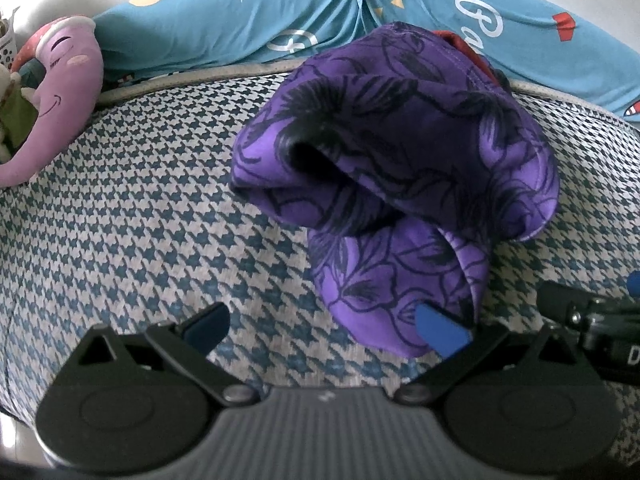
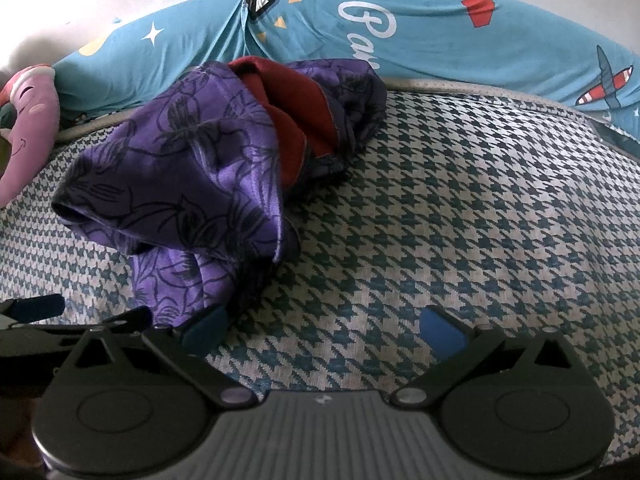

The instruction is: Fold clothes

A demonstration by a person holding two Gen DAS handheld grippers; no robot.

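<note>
A crumpled purple garment [image 1: 400, 168] with a black flower print lies heaped on the houndstooth bed cover [image 1: 140, 208]. In the right wrist view the same garment [image 2: 180, 184] shows a red lining or second red cloth [image 2: 296, 120] in its folds. My left gripper [image 1: 324, 330] is open just short of the garment's near lobe, its right pad over the cloth's edge, nothing pinched. My right gripper [image 2: 324, 330] is open over bare cover, the garment's near end beside its left pad. Each gripper shows at the other view's edge.
A teal printed pillow [image 2: 440, 40] runs along the back against the white wall. A purple plush toy [image 1: 60, 92] lies at the far left. The houndstooth cover [image 2: 460, 220] stretches to the right of the garment.
</note>
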